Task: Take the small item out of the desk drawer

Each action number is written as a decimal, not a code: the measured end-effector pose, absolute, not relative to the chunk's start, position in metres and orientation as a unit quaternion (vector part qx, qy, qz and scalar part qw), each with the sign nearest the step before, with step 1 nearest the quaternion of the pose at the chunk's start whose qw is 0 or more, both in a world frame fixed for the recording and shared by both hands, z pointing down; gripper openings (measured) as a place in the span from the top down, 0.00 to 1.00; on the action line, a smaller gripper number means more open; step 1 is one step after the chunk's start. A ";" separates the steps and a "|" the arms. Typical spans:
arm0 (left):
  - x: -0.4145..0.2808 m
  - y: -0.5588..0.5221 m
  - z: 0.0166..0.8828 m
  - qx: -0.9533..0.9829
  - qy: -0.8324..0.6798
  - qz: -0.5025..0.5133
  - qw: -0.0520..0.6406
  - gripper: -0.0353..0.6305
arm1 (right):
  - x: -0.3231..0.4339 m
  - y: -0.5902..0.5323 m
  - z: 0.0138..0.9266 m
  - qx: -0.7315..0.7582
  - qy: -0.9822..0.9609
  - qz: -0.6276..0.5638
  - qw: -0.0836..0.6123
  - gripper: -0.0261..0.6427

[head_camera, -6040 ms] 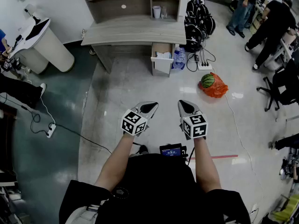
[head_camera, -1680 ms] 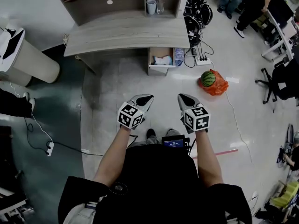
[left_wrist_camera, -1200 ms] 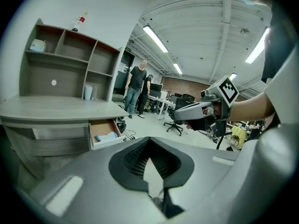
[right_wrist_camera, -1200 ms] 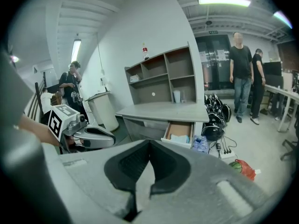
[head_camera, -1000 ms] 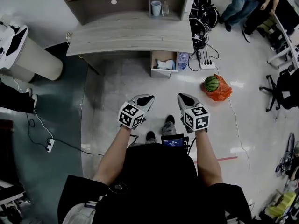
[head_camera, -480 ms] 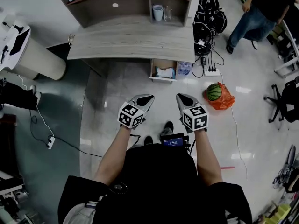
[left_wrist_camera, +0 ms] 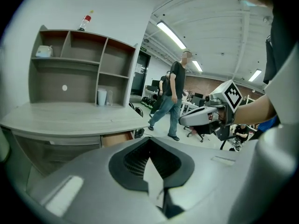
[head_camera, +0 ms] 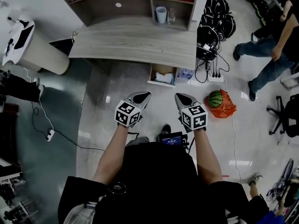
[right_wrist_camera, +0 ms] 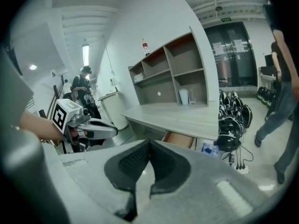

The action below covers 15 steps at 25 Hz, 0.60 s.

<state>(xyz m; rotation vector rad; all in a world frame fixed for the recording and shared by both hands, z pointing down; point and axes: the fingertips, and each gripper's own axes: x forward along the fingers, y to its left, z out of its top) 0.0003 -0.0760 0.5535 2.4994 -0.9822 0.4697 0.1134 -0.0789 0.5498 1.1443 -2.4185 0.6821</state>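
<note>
Wooden drawer (head_camera: 159, 70) holds white item (head_camera: 164, 77), well ahead of left tool (head_camera: 145, 94), right tool (head_camera: 179, 96).

Head view steeply down, gripper views forward, all sharing desk (head_camera: 135, 41)

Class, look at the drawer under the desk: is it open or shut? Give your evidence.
Open. The drawer juts out past the desk front edge, and a pale item shows inside it from above.
</note>
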 end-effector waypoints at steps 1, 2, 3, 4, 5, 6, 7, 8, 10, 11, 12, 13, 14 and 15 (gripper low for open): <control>0.001 -0.079 0.552 0.895 -0.358 0.168 0.206 0.94 | 0.115 -0.082 0.550 0.403 -0.862 0.243 0.190 0.96; 0.002 -0.082 0.551 0.894 -0.362 0.168 0.205 0.94 | 0.117 -0.084 0.550 0.400 -0.863 0.242 0.191 0.96; 0.003 -0.084 0.551 0.892 -0.365 0.169 0.205 0.94 | 0.118 -0.087 0.551 0.397 -0.864 0.242 0.192 0.96; 0.004 -0.085 0.551 0.891 -0.368 0.169 0.205 0.94 | 0.119 -0.089 0.552 0.394 -0.865 0.243 0.193 0.96; 0.004 -0.086 0.551 0.890 -0.370 0.171 0.205 0.94 | 0.120 -0.092 0.553 0.392 -0.866 0.243 0.194 0.96; 0.005 -0.087 0.552 0.889 -0.371 0.173 0.205 0.94 | 0.120 -0.094 0.554 0.389 -0.867 0.244 0.194 0.96; 0.005 -0.087 0.554 0.888 -0.372 0.174 0.207 0.94 | 0.120 -0.096 0.555 0.387 -0.867 0.245 0.195 0.96; 0.006 -0.088 0.555 0.887 -0.373 0.175 0.209 0.94 | 0.119 -0.097 0.556 0.384 -0.868 0.246 0.196 0.96; 0.006 -0.090 0.559 0.886 -0.374 0.176 0.213 0.94 | 0.118 -0.101 0.558 0.381 -0.869 0.246 0.199 0.96; 0.006 -0.091 0.561 0.885 -0.373 0.176 0.215 0.94 | 0.118 -0.103 0.559 0.380 -0.869 0.247 0.200 0.96; 0.006 -0.092 0.563 0.885 -0.372 0.176 0.217 0.94 | 0.117 -0.106 0.560 0.380 -0.869 0.247 0.201 0.96; 0.006 -0.094 0.565 0.885 -0.370 0.177 0.219 0.94 | 0.117 -0.108 0.561 0.380 -0.868 0.248 0.202 0.96; 0.005 -0.096 0.568 0.885 -0.368 0.177 0.221 0.94 | 0.116 -0.111 0.563 0.381 -0.867 0.248 0.202 0.96; 0.005 -0.099 0.569 0.886 -0.366 0.177 0.222 0.94 | 0.115 -0.114 0.564 0.383 -0.866 0.248 0.203 0.96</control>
